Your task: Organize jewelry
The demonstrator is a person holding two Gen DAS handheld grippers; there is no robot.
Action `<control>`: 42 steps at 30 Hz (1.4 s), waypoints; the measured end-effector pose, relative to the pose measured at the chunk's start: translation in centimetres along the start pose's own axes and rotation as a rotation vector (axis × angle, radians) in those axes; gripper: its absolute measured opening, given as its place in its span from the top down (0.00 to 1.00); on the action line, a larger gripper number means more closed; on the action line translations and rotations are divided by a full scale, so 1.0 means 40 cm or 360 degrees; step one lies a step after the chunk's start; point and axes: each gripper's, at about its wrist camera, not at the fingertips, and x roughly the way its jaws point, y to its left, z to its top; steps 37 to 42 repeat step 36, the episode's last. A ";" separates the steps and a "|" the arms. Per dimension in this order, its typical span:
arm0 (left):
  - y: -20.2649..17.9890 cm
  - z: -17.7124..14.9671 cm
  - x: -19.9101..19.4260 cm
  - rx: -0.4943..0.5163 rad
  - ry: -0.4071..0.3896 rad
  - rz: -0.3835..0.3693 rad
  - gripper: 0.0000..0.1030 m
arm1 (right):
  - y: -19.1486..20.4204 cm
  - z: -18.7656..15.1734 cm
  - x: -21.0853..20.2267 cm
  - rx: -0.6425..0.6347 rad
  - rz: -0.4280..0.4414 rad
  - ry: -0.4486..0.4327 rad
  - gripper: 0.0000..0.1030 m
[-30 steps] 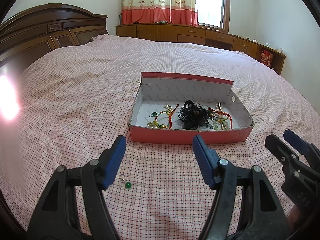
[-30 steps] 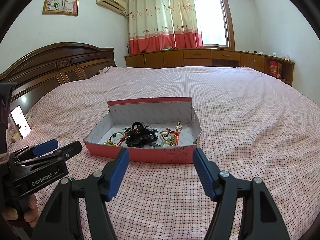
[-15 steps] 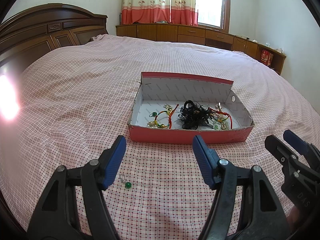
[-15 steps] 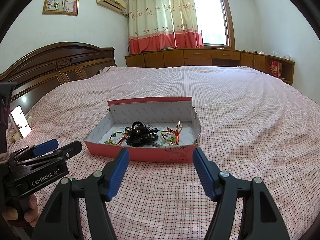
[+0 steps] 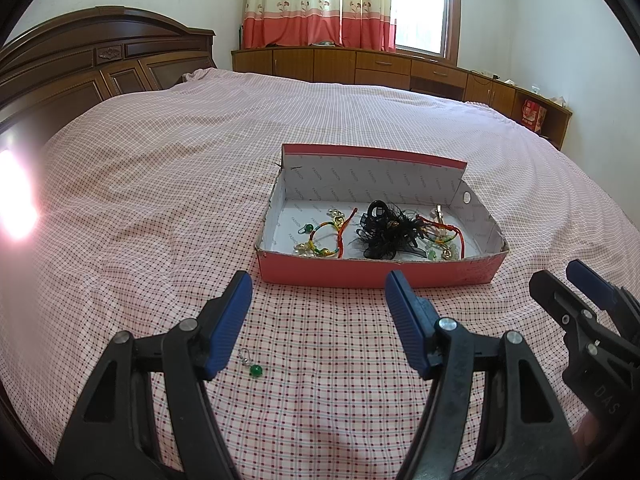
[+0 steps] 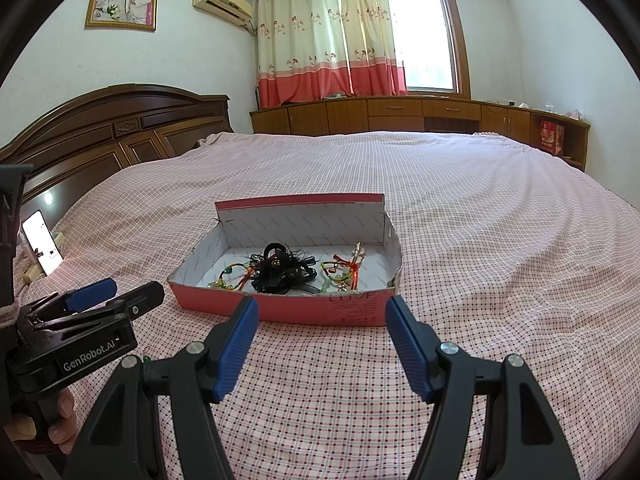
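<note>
Inside, red box [image 5: 372, 274], black hair bow [image 5: 386, 232], beaded bracelets [image 5: 326, 238] flanking it

A bed [image 5: 168, 184] in pink checked cloth carries 1 red box [image 5: 376, 270], just ahead of the left gripper [image 5: 318, 296], and 1 green bead earring [image 5: 253, 367] beside its left finger.

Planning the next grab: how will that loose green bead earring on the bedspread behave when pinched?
The green bead earring is round, so it may roll or slip from the flat pads. It looks tiny and light. The soft bedspread likely gives beneath it.
</note>
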 end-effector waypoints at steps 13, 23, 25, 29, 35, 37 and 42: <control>0.000 0.001 0.000 0.0001 0.0001 0.0000 0.41 | 0.000 0.000 0.001 0.0002 0.0001 0.0002 0.34; -0.002 -0.001 0.001 0.0000 0.0004 -0.0001 0.41 | 0.002 -0.001 0.001 0.0001 0.0000 0.0003 0.34; -0.003 -0.001 0.002 0.0001 0.0005 0.0000 0.41 | 0.001 -0.001 0.001 0.0002 0.0001 0.0004 0.34; -0.004 -0.004 0.006 0.0006 0.0013 -0.0003 0.41 | 0.002 -0.002 0.001 0.0002 0.0000 0.0003 0.34; -0.008 -0.007 0.011 0.0031 0.0015 -0.0007 0.41 | 0.006 -0.009 0.003 0.0007 0.0000 0.0016 0.34; -0.008 -0.007 0.012 0.0037 0.0018 -0.0010 0.41 | 0.008 -0.011 0.003 0.0008 -0.0001 0.0020 0.34; -0.008 -0.007 0.012 0.0037 0.0018 -0.0010 0.41 | 0.008 -0.011 0.003 0.0008 -0.0001 0.0020 0.34</control>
